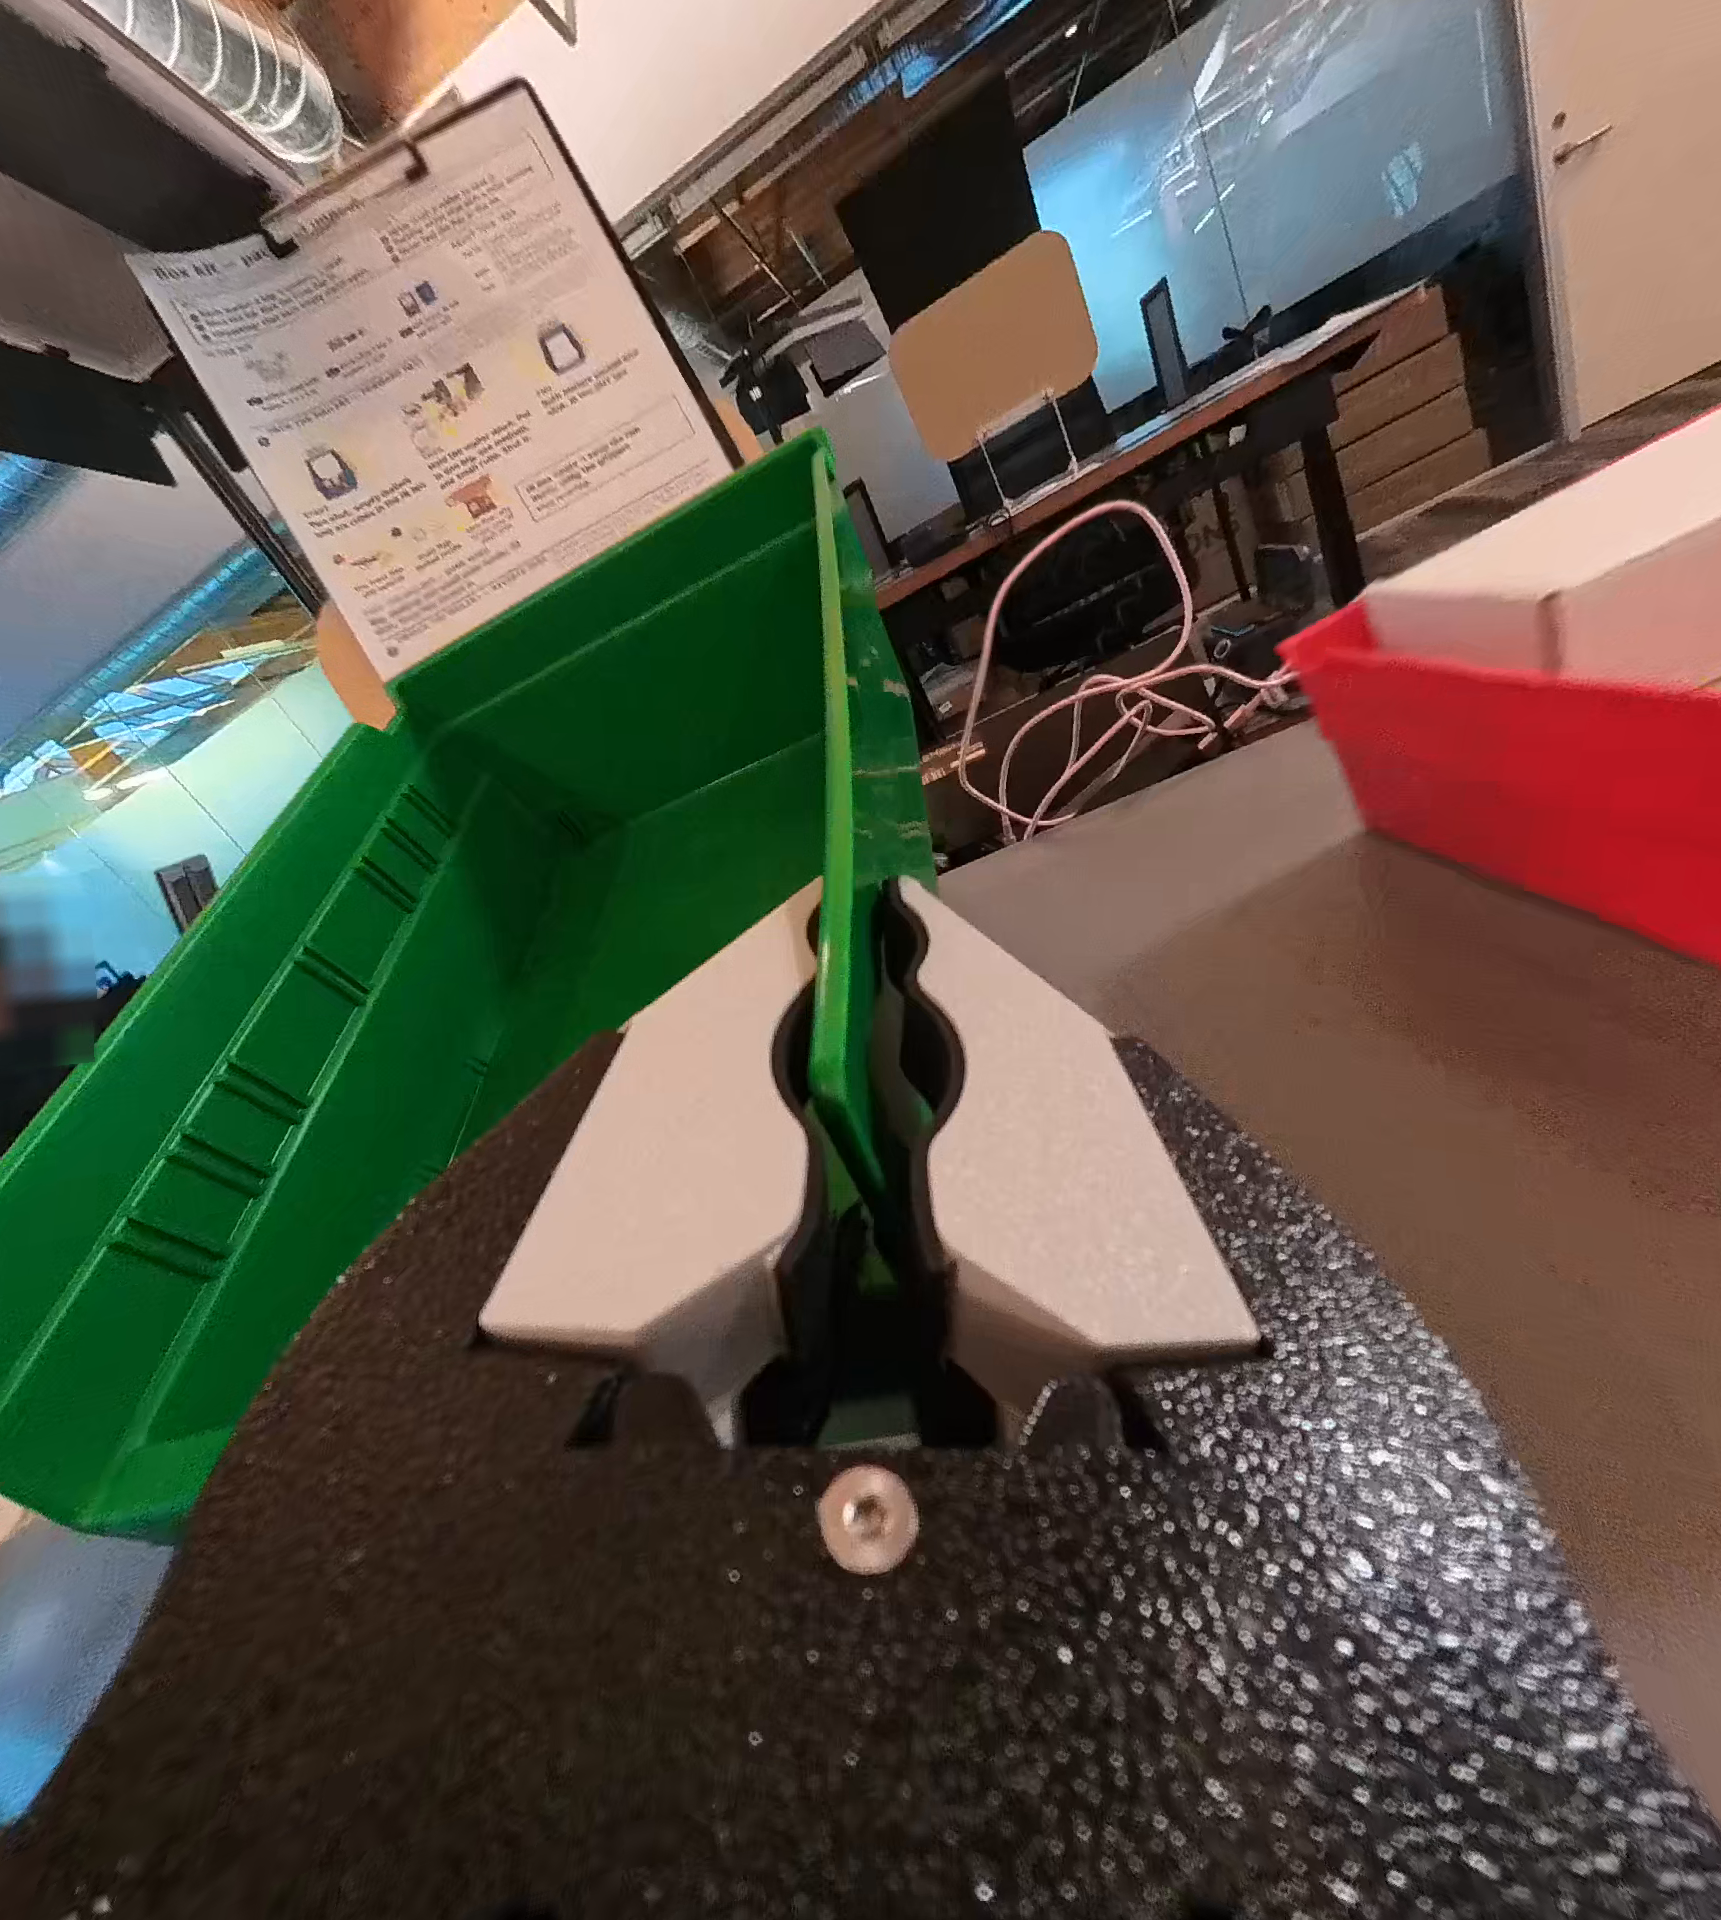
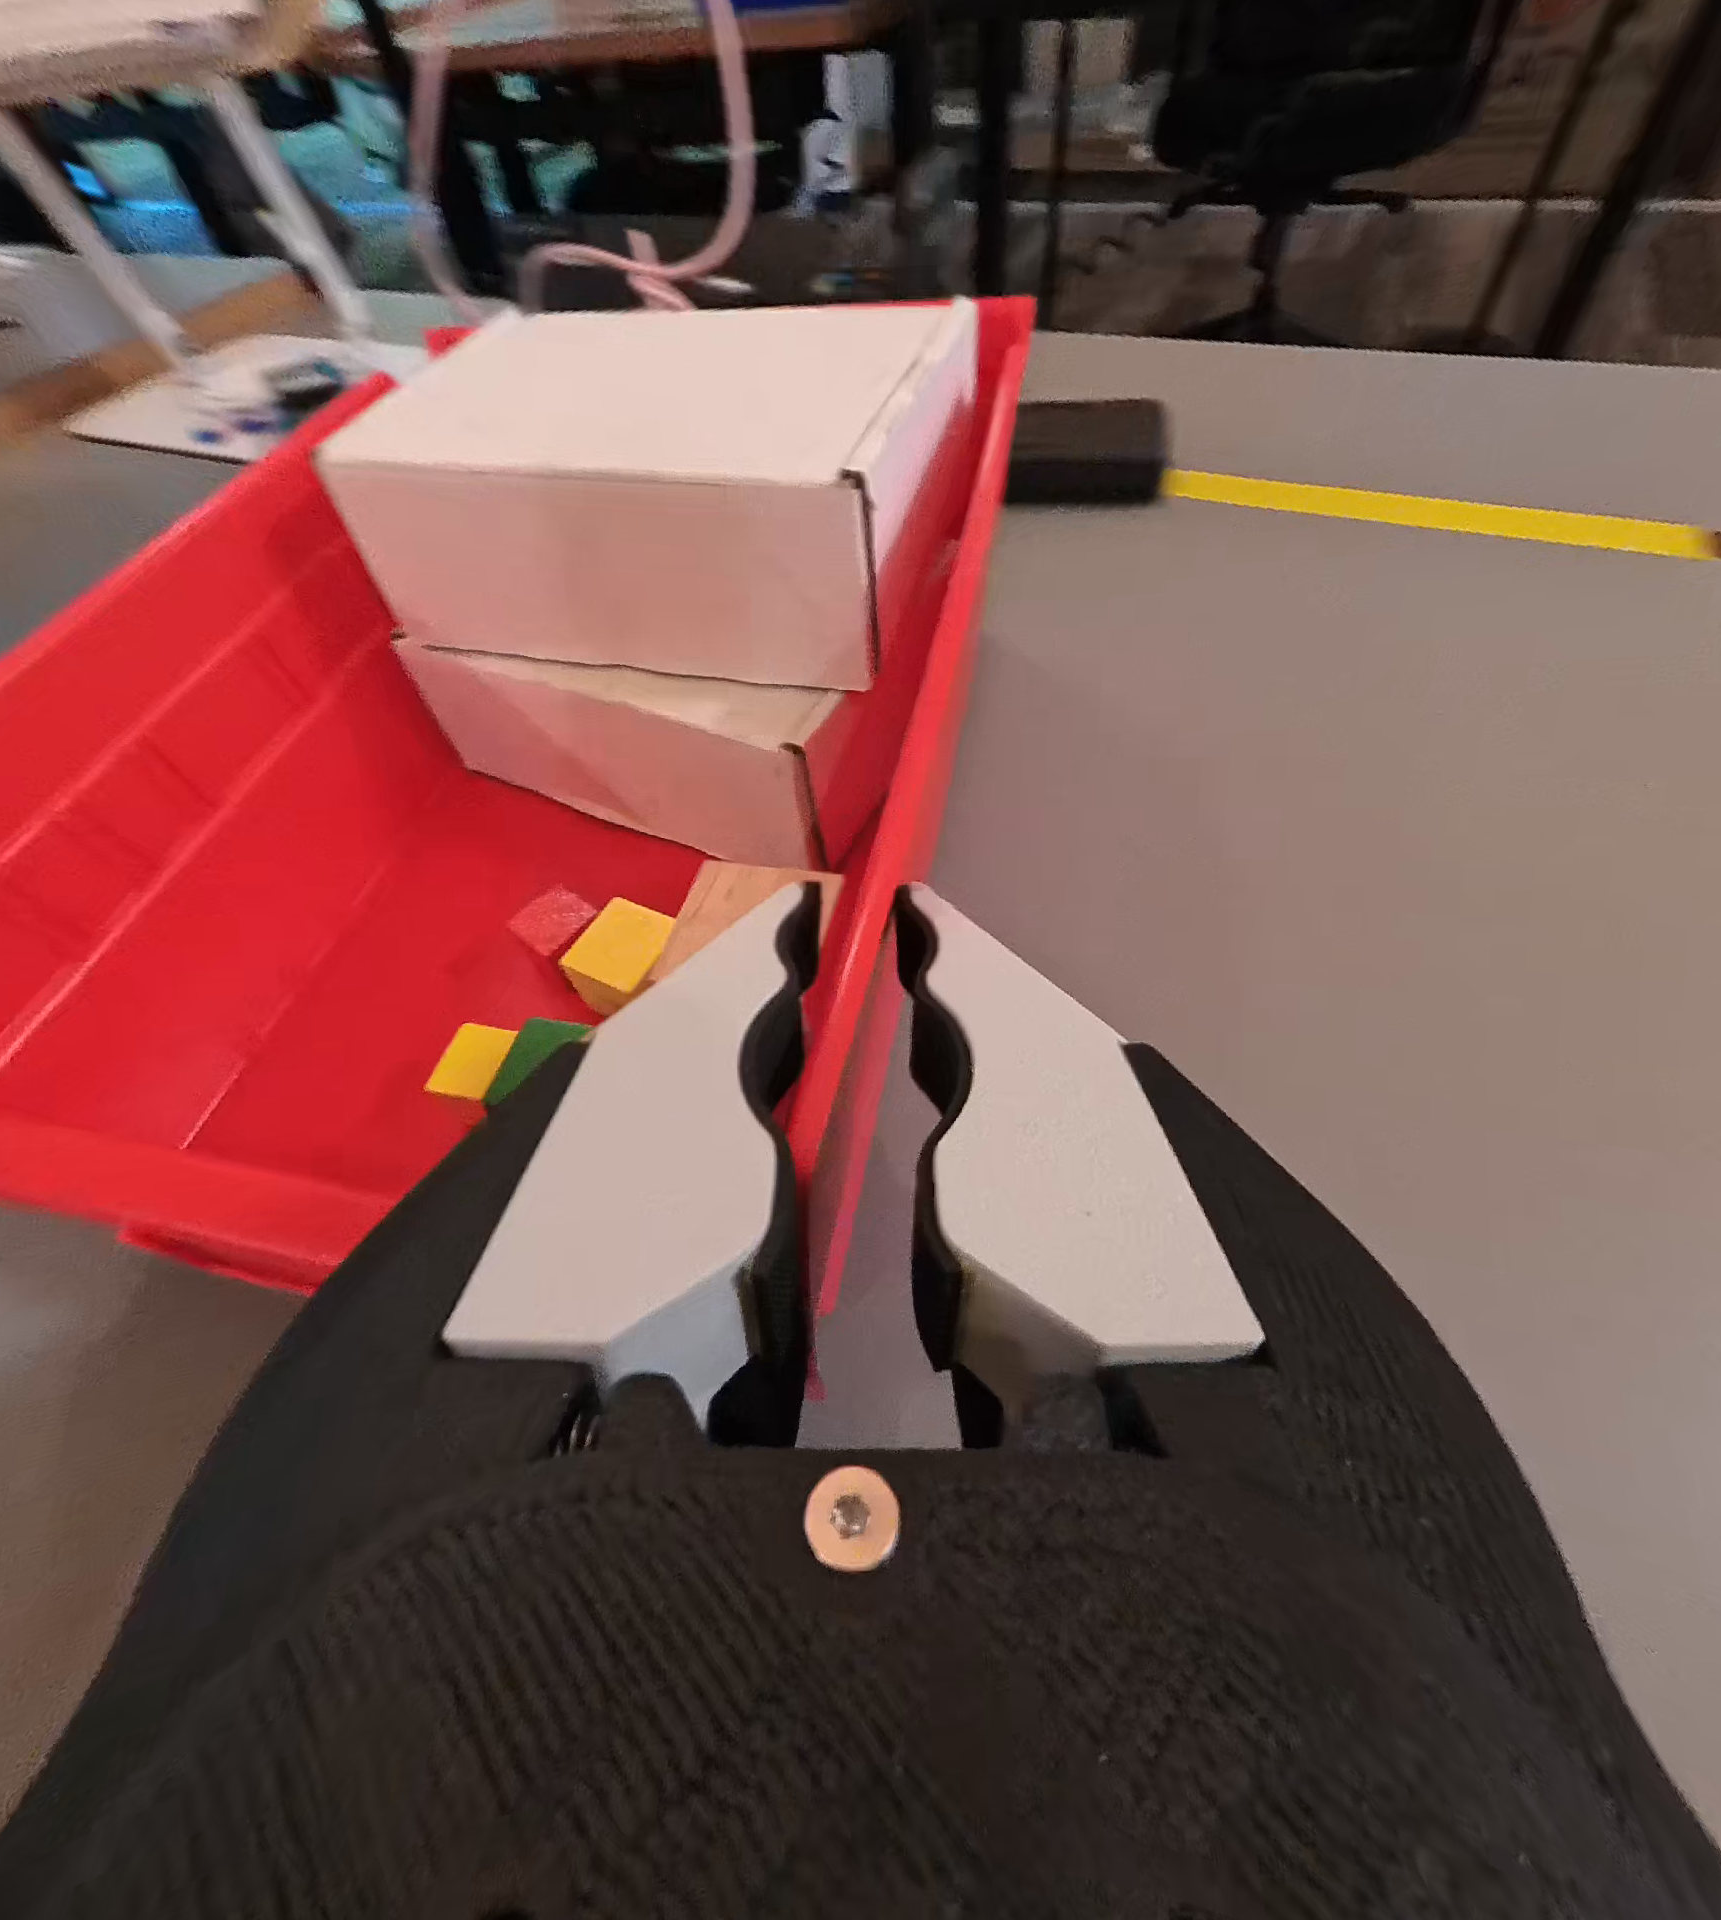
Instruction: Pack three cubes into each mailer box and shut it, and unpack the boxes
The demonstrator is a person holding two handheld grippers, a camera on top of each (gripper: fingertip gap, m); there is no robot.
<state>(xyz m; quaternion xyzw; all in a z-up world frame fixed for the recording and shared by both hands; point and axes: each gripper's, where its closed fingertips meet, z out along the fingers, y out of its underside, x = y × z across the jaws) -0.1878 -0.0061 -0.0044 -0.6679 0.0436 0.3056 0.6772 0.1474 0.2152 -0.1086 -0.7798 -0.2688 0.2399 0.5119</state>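
My left gripper is shut on the right side wall of a green bin; the wall runs between both pads. The part of that bin I can see holds nothing. In the right wrist view my right gripper straddles the right wall of a red bin, with a gap between the right pad and the wall. Two shut white mailer boxes are stacked at the bin's far end. Loose cubes lie near my fingertips: yellow, yellow, green, red, plain wood. The red bin also shows in the left wrist view.
A printed sheet on a clipboard stands behind the green bin. A pink cable hangs past the grey table's far edge. A black block and a yellow tape strip lie on the table right of the red bin. My right fingertips sit around 40 cm from my left ones. About 30 cm separates my right fingertips from the black block.
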